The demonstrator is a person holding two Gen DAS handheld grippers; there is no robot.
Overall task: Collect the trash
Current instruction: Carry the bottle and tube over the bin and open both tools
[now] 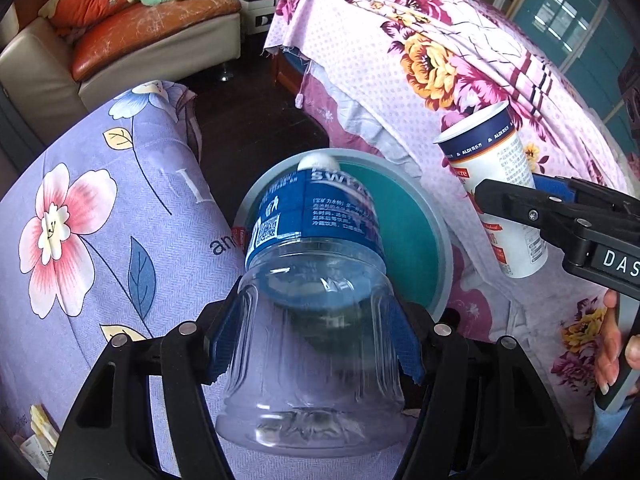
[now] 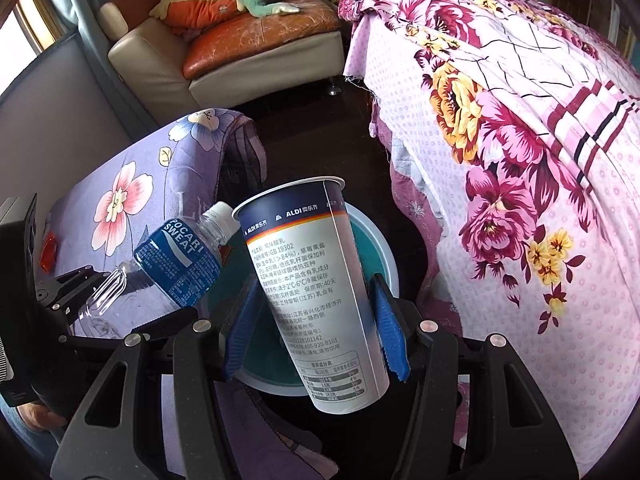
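Two floral bedspreads (image 1: 440, 60), dark floor (image 1: 248, 128), teal bin (image 2: 384, 256), sofa (image 2: 256, 52)

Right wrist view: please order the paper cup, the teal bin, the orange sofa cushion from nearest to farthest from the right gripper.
1. Paper cup: held between the right gripper pads.
2. Teal bin: directly below and behind the cup, on the floor.
3. Orange sofa cushion: far across the room, upper left.

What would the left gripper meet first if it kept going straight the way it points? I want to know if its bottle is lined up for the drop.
Probably the teal bin: the left gripper holds the bottle cap-first over its opening, though depth is unclear.
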